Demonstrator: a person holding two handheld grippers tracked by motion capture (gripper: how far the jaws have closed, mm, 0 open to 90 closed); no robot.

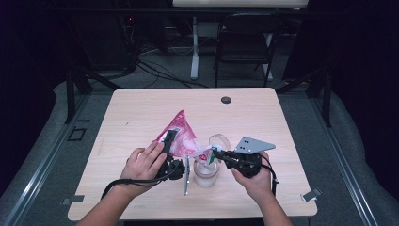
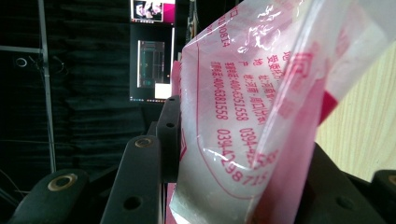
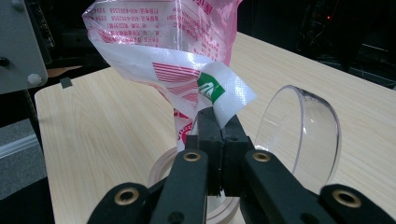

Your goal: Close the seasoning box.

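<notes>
Bag: a pink-and-white printed plastic bag (image 1: 180,136) is held tilted over a clear jar (image 1: 206,175) near the front middle of the wooden table (image 1: 141,108); its upper point rises toward the far side.
Left gripper: the left gripper (image 1: 168,141) pinches the bag's upper side, jaws pressed on the film; in the left gripper view the bag (image 2: 261,107) fills the gap, and the right-hand jaw is largely hidden behind it.
Right gripper: the right gripper (image 1: 215,153) has its jaws pressed together on the bag's lower corner, a white flap with a green mark (image 3: 219,91).
Jar: it stands just beneath the bag's low corner, between the two hands; in the right gripper view its wooden-looking rim (image 3: 159,170) is mostly hidden behind the jaws.
Lid: a clear hinged lid (image 3: 301,135) stands open beside the jar mouth.
Contents: whether anything is in the bag or jar cannot be made out.
Print: red lettering and digits on the bag are cut off at the frame edges.
Background: a dark chair (image 1: 244,42) stands beyond the table, dim.
</notes>
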